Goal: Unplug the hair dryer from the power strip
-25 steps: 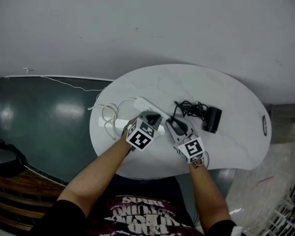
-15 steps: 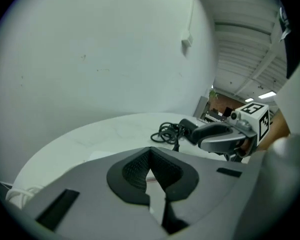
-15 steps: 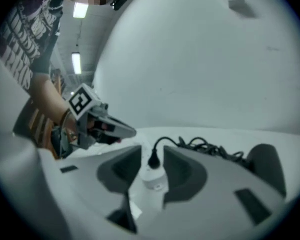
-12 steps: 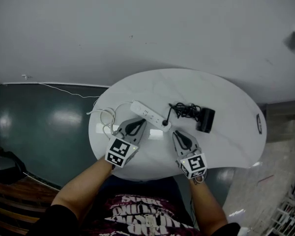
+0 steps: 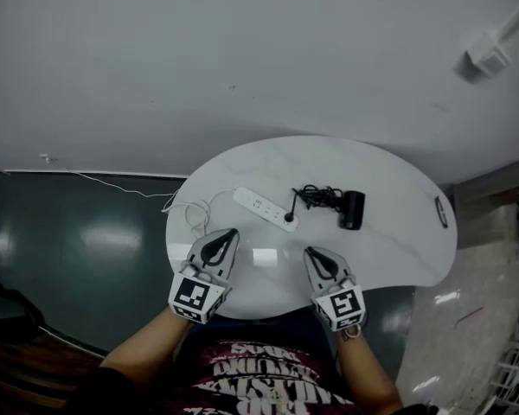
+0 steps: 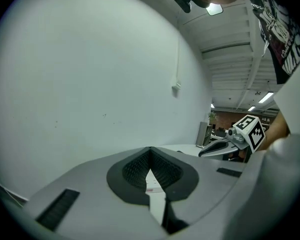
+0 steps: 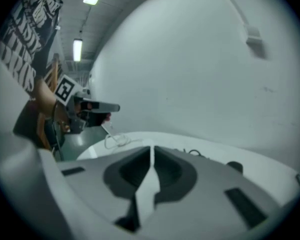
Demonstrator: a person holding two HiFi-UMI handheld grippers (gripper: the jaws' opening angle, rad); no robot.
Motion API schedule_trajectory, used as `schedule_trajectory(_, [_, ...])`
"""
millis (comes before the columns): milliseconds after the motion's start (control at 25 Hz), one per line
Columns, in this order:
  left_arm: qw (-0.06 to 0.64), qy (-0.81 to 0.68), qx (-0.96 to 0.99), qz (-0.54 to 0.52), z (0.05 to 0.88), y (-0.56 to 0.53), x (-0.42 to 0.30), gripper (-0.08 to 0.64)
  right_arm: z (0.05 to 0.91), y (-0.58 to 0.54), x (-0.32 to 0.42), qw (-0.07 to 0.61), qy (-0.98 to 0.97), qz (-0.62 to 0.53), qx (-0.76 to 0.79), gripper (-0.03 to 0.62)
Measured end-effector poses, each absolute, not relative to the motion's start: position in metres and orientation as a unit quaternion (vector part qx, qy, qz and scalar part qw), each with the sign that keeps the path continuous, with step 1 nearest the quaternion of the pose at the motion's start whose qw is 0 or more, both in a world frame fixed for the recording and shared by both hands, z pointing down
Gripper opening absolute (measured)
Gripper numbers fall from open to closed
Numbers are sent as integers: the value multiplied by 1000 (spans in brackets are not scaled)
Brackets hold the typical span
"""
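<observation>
A white power strip [image 5: 261,206] lies on the white oval table [image 5: 389,249], with a black plug [image 5: 289,217] sitting at its right end. The plug's black cord [image 5: 316,197] is bundled beside the black hair dryer [image 5: 353,209]. My left gripper [image 5: 228,234] hovers over the table's near left edge, shut and empty. My right gripper [image 5: 311,253] hangs over the near edge, its jaws closing down to a thin slit with nothing between them. Both are well short of the strip. In the left gripper view the left gripper [image 6: 150,151] points at the wall, and so does the right gripper [image 7: 151,149] in its own view.
The strip's white cable [image 5: 195,210] loops off the table's left edge toward the wall. A small dark object [image 5: 438,212] lies near the table's right rim. Dark green floor [image 5: 86,249] lies left of the table, and a pale wall rises behind it.
Both grippers drew back from the power strip and plug toward me and rose. The table now looks smaller and farther away. The strip and hair dryer stayed put.
</observation>
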State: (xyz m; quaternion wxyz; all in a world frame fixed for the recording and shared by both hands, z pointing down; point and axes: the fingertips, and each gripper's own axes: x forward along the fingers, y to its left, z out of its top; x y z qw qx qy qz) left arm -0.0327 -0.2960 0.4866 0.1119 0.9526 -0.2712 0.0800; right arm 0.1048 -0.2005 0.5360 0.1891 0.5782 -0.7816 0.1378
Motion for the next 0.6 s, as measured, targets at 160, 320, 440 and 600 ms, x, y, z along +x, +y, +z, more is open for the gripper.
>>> schedule_trajectory(160, [83, -249, 962, 72, 451, -285, -20, 23, 509, -188, 96, 216, -788, 114, 565, 43])
schedule_trajectory(320, [51, -277, 959, 31, 412, -295, -27, 23, 471, -197, 80, 137, -832, 74, 532, 44])
schedule_trajectory(440, [56, -315, 947, 28, 417, -293, -25, 23, 472, -200, 90, 110, -846, 76, 516, 44])
schedule_trajectory(600, [56, -339, 938, 45, 430, -283, -3, 23, 480, -204, 107, 78, -859, 94, 497, 44])
